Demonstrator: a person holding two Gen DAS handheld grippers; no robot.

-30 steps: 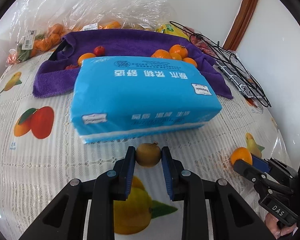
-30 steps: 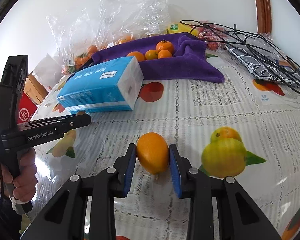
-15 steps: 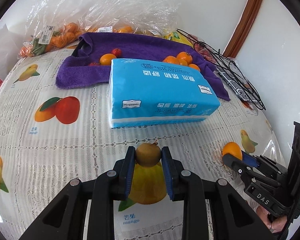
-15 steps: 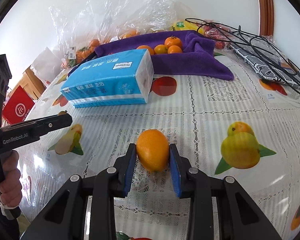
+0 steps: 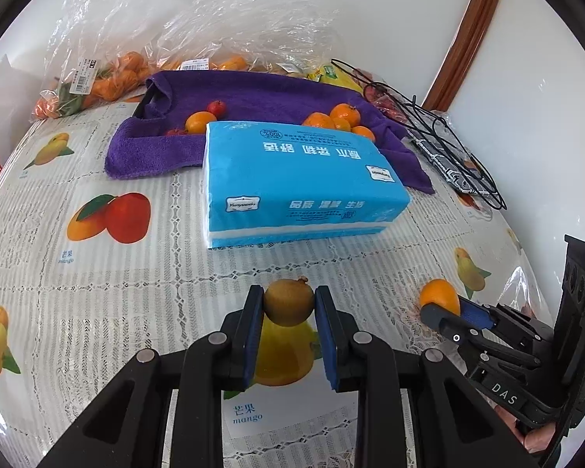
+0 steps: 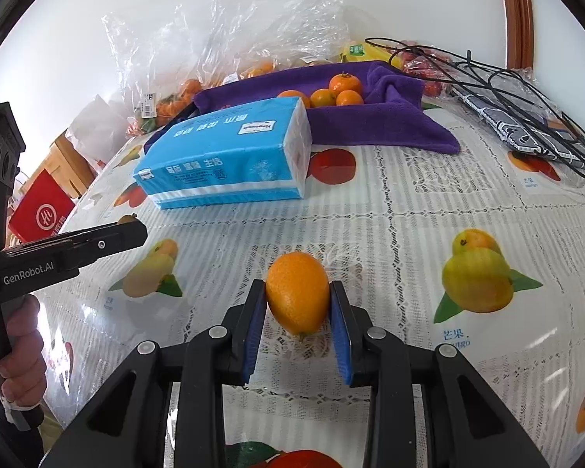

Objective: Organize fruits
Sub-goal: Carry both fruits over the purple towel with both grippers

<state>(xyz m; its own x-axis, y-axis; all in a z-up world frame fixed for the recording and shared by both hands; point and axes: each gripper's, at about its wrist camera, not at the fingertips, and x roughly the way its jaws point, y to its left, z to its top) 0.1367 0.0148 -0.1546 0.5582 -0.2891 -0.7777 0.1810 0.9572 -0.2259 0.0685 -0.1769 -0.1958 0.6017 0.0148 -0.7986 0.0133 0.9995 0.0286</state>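
My left gripper (image 5: 288, 304) is shut on a small brown kiwi (image 5: 288, 301), held above the printed tablecloth. An orange (image 6: 297, 291) sits between the blue pads of my right gripper (image 6: 297, 304), which is shut on it. The left wrist view shows the right gripper (image 5: 454, 312) at the lower right with that orange (image 5: 438, 299). In the right wrist view the left gripper (image 6: 130, 230) reaches in from the left. A purple towel (image 5: 261, 97) at the back holds several oranges (image 5: 341, 115) and a small red fruit (image 5: 216, 107).
A blue tissue pack (image 5: 296, 179) lies between the grippers and the towel. Clear plastic bags of oranges (image 5: 109, 78) stand behind the towel. Black cables (image 6: 526, 109) over a patterned item lie at the right. A person's hand (image 6: 19, 351) grips the left tool.
Both grippers have drawn back from the tissue pack, which looks smaller and farther off. The kiwi and the orange stay clamped.
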